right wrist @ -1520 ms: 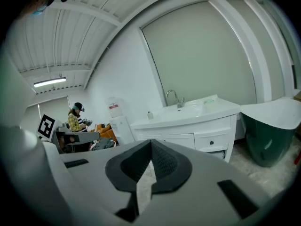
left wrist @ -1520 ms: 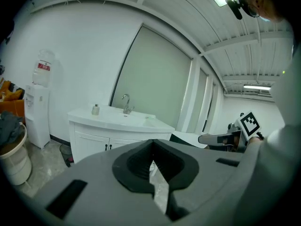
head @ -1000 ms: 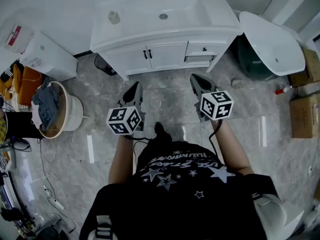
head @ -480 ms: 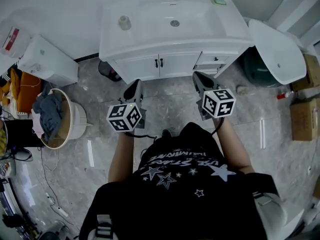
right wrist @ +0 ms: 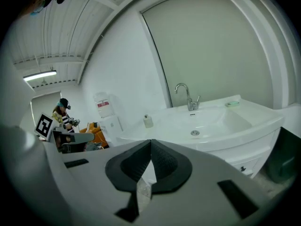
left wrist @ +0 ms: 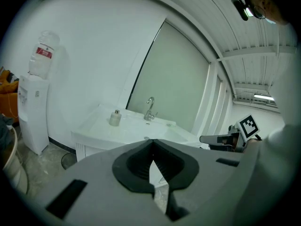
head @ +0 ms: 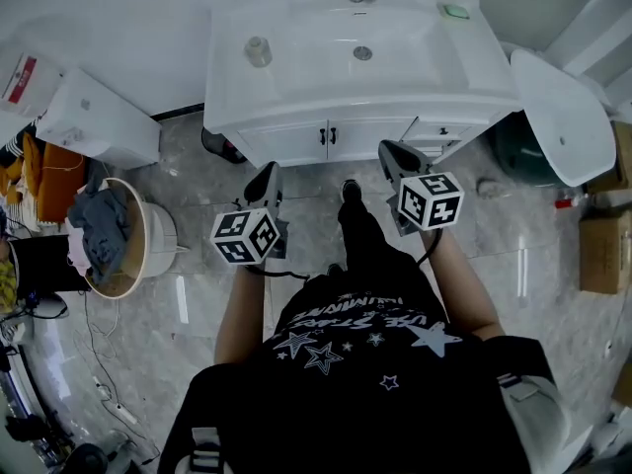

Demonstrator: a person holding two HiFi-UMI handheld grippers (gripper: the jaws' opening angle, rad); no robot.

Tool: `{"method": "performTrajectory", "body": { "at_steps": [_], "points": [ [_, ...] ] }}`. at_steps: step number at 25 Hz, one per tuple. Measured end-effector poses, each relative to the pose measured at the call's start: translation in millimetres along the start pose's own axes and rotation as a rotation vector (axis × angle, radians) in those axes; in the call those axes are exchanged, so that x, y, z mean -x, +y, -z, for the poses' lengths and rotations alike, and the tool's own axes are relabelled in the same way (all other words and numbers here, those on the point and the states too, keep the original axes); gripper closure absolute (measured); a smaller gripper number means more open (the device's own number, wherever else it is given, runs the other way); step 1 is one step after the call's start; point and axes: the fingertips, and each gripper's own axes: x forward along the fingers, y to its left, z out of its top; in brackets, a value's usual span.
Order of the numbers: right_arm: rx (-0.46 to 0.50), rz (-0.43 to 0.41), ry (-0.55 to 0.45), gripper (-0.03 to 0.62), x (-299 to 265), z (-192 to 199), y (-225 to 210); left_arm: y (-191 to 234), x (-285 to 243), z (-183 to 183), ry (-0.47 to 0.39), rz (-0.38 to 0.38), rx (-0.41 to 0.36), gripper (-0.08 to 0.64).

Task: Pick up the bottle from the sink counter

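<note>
— Tools first: seen from overhead, the left tool and the right tool are both held out over the floor, short of the counter. Each has its jaws together and nothing in them.
— So the bottle isn't picked up?
— No. The bottle stands upright on the counter's left part, beside the basin and well apart from either tool. I'd say none of the task is done: the approach, the opening and the grasp are all left.
— Anything in the containers?
— The basin looks empty. A round basket on the floor at the left holds crumpled clothes.
— And looking along the left tool?
— Its pads meet at the tip. Past them the bottle sits left of the faucet. I can't tell what is in it.
— The right one?
— Jaws closed on nothing as well. The bottle is far off on the counter's left, and a small green dish sits at the back right.
</note>
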Motion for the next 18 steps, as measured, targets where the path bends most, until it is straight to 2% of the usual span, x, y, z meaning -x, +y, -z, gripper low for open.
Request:
{"method": "performTrajectory", "body": {
  "at_steps": [9,18],
  "points": [
    [0.002,-0.075,0.011,0.586,-105,-42,-34,47,-76,-39,0.000,-0.038,-0.007,0.552],
    [0.024,-0.168,0.030,0.586,-210,-97,-74,99,-160,-83,-0.015,-0.151,0.001,0.552]
  ]
}}
